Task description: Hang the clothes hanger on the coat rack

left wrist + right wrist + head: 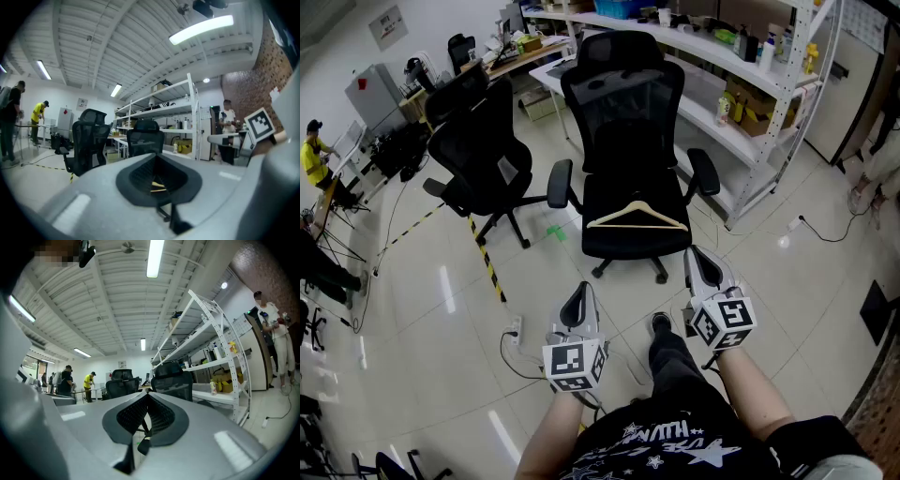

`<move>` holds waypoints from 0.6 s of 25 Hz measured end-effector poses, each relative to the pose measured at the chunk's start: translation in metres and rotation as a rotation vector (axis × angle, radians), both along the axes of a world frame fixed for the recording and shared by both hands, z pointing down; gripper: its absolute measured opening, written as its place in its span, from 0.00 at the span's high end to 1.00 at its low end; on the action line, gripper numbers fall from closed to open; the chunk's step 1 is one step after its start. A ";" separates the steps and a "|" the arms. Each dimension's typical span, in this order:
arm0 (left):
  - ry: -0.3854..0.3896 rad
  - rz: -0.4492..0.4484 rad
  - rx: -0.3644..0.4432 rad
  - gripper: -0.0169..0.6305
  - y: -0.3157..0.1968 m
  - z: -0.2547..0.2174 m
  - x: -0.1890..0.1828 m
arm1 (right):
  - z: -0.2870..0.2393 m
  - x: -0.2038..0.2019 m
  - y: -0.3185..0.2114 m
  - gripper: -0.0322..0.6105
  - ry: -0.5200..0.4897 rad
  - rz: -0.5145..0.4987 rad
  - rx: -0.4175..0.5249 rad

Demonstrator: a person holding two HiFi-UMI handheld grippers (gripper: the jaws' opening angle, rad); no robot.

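Head view looks down on my two tools held out over a pale tiled floor, side by side and well apart. The clothes hanger is a light wooden one. It lies flat on the seat of the black office chair straight ahead of me, hook toward the backrest, and neither tool touches it.

My left tool points at the chair's base from the left. In the left gripper view its jaws meet at the tips with nothing between them (a sliver of the hanger shows through the hollow behind the tips, far off on the seat). My right tool's marker cube is at that view's right edge.

My right tool sits nearer the chair's right side. In the right gripper view its jaws are pressed together and empty, with the same chair beyond them.

A second black chair stands to the left of the first, and a strip of yellow-and-black tape runs across the floor in front of it. White metal shelving carrying bottles and boxes lines the right side of the room. A person in a yellow top stands at the far left.
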State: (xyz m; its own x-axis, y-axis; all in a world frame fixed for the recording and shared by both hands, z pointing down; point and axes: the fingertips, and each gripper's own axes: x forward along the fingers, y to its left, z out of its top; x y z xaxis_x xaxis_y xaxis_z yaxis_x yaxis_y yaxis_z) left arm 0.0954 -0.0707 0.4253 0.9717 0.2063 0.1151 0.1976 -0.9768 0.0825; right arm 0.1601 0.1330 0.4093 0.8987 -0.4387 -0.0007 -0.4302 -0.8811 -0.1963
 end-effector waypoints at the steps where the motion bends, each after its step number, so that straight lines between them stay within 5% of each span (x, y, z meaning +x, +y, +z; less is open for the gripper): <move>1: -0.005 -0.003 0.001 0.96 0.001 0.002 0.015 | 0.004 0.017 0.002 0.94 -0.006 0.005 0.003; 15: -0.092 0.017 -0.016 0.97 0.023 0.052 0.249 | 0.070 0.256 0.011 0.94 -0.077 -0.058 -0.071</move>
State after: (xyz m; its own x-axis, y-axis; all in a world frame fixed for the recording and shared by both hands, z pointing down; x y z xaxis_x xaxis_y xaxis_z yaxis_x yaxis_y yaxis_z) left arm 0.3442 -0.0476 0.4772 0.9535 0.2255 0.1999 0.2054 -0.9717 0.1165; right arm 0.4156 0.1436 0.4789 0.8681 -0.4862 0.1005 -0.4666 -0.8681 -0.1693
